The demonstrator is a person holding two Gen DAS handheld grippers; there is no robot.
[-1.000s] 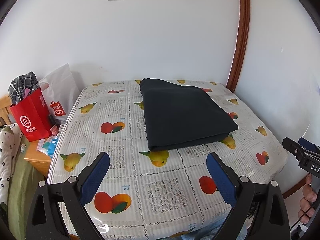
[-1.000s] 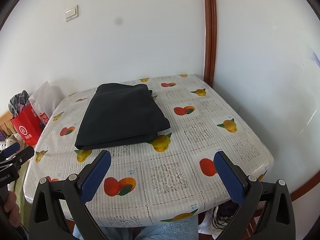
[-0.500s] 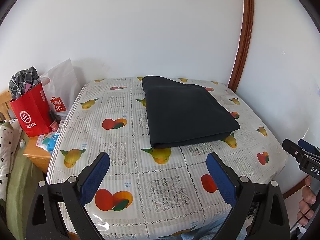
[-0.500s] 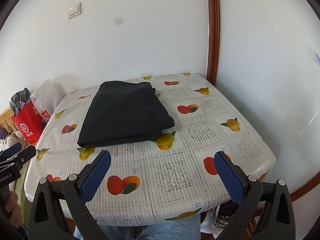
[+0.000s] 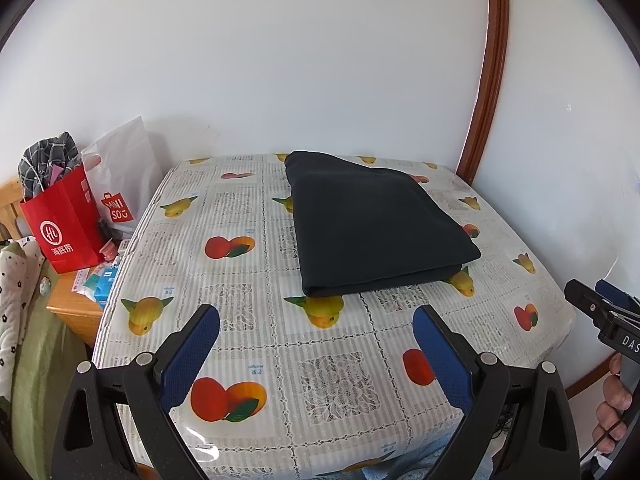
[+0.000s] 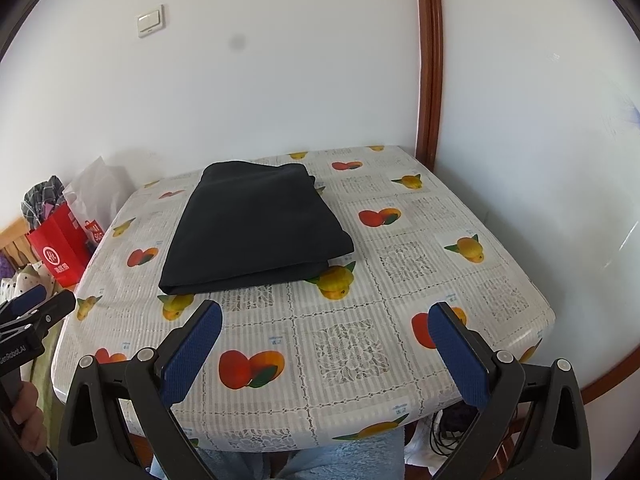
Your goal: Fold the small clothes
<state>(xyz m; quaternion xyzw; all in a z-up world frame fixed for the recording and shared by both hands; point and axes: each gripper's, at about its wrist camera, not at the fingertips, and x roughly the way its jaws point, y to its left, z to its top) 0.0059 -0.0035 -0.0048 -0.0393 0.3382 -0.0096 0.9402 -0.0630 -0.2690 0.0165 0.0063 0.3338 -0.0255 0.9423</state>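
Both grippers, left (image 5: 316, 354) and right (image 6: 325, 354), we hold with fingers spread apart, gripping nothing, above the table's (image 6: 400, 312) near edge. Our folded dark cloth (image 5: 372, 224) lies flat toward the back. Bags (image 5: 68, 220) stand left.

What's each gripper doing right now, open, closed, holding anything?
Left gripper: open, holding nothing, above the near part of the table.
Right gripper: open, holding nothing; the folded dark garment lies untouched ahead.
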